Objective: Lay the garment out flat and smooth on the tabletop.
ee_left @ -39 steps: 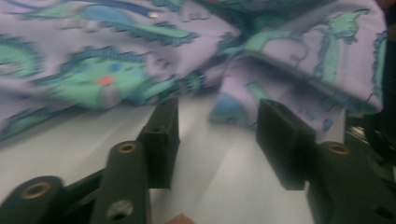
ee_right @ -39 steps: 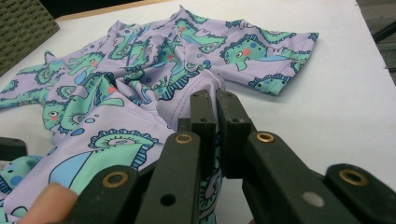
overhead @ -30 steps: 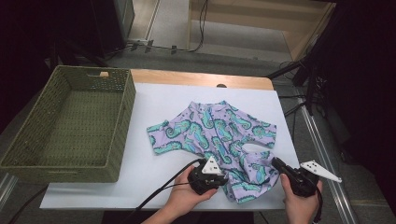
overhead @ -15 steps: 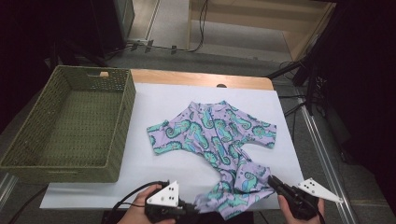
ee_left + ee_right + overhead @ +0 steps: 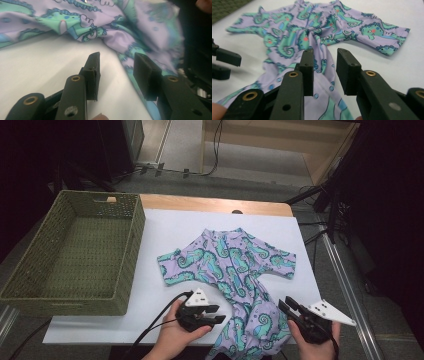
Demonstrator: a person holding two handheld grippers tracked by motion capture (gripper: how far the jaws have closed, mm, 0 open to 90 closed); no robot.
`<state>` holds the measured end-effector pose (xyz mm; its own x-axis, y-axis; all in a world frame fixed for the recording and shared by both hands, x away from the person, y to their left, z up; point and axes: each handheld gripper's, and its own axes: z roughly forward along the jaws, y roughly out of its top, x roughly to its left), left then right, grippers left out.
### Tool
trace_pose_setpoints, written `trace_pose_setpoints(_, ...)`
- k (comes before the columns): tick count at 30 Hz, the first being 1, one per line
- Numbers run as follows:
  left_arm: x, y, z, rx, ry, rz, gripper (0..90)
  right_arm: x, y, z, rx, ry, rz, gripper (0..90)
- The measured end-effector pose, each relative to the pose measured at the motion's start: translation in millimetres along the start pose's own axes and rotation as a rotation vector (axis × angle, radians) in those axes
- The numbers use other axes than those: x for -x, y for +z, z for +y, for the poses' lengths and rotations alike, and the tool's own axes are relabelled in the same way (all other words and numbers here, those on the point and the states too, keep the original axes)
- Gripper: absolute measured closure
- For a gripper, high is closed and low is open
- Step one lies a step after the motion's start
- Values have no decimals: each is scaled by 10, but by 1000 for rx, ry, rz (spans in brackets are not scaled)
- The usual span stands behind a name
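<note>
Both my jaws just opening, nothing between: left gripper [image 5: 216, 315], right gripper [image 5: 287, 307]. Lilac seahorse-print baby romper [image 5: 235, 265] spread flat, legs rumpled; green woven basket [image 5: 131, 255] unfilled. Folding remains.

A purple baby suit [image 5: 235, 270] with green seahorses lies spread on the white sheet [image 5: 165, 230] of the desk [image 5: 215, 204]. Its sleeves point left and right, and its legs reach the near edge. The left tool [image 5: 212, 316] is just beside the left leg, and its jaws have just been opening, with nothing between them. The right tool [image 5: 286, 306] is at the right leg, its jaws also just opened and apart from the cloth. A green woven basket [image 5: 131, 235] stands at the left.
</note>
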<state>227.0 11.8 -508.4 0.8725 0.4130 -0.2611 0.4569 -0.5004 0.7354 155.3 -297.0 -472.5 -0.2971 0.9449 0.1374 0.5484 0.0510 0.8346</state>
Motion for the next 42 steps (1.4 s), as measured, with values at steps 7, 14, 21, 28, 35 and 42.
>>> trace_pose_setpoints(7,228,240,23,-51,90,77,611,135,571,51,-99,-10,22,641)
trace_pose_setpoints(14,241,200,-11,-59,106,80,899,76,882,22,-207,-38,52,729)
trace_pose_setpoints(21,108,-99,-189,-68,79,59,900,154,803,12,-190,21,76,856)
trace_pose_setpoints(28,48,-389,-377,-72,71,55,900,283,670,-2,-152,69,63,857)
trace_pose_setpoints(35,83,-659,-551,-126,89,-28,900,342,548,-64,-169,80,72,856)
trace_pose_setpoints(42,-97,-768,-433,-3,-36,-13,759,390,462,-63,-134,113,63,779)
